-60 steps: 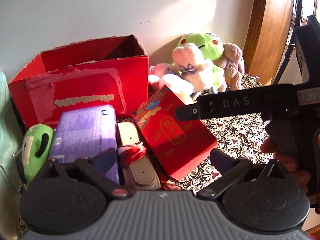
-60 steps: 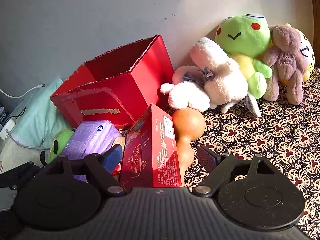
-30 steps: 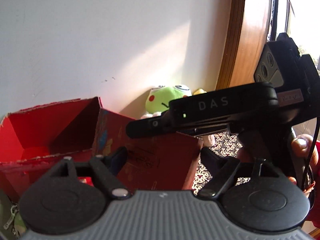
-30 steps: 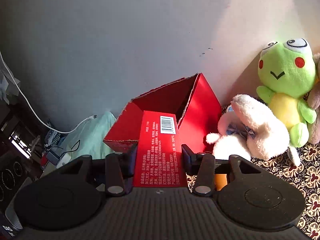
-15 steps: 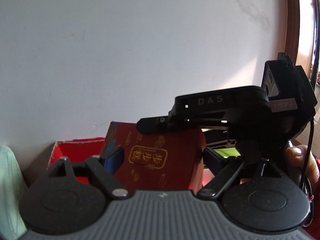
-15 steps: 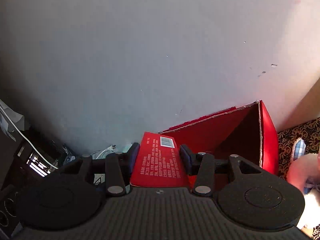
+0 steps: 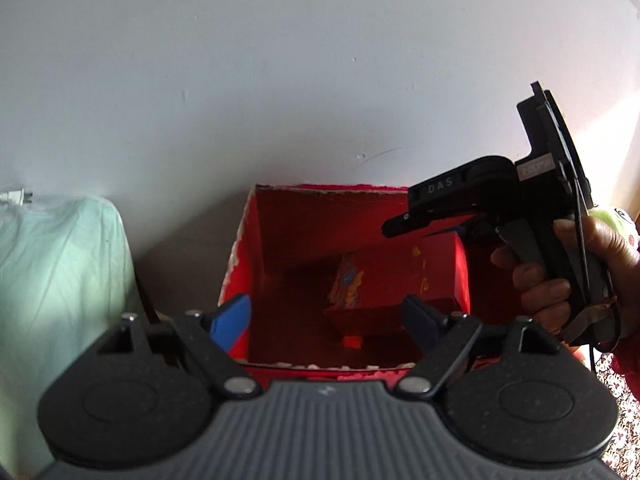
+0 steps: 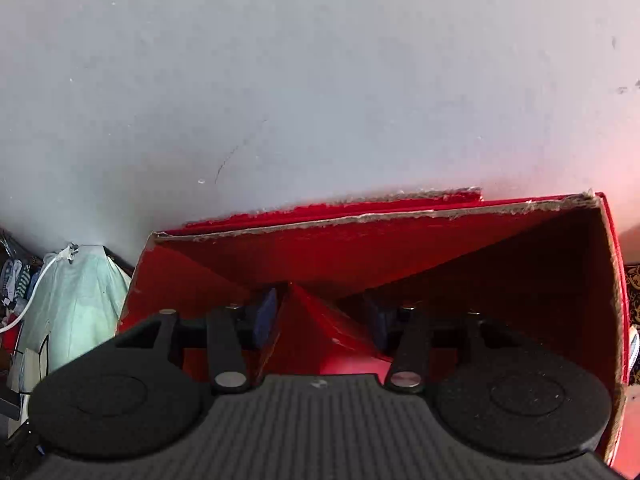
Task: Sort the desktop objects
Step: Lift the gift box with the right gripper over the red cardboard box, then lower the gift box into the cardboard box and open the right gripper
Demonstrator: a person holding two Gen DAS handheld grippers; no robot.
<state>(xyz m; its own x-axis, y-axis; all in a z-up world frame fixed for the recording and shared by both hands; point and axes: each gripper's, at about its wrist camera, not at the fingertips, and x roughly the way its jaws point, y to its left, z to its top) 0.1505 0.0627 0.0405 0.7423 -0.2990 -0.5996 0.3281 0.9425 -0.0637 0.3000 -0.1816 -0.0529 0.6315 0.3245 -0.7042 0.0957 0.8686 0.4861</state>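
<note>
We hold the flat red gift carton with gold print (image 7: 400, 280) inside the big open-topped red cardboard box with torn edges (image 7: 280, 216), which fills the lower middle of both frames. The right tool (image 8: 320, 320) has its blue pads pressed on the carton's two sides, so it is closed on it, low within the box walls. In the left wrist view that tool comes in from the right edge, gripped by our hand (image 7: 576, 276). The left tool (image 7: 328, 320) hovers over the near rim at centre bottom, its fingers spread wide with nothing between them.

We judge the carton sits tilted, one corner down. If the pads part now it may tip against a wall and wedge instead of lying flat. The ragged rim (image 8: 400, 216) could catch a finger as the right tool lifts, dragging the box. At left, the pale green cloth (image 7: 60, 280) lies close
</note>
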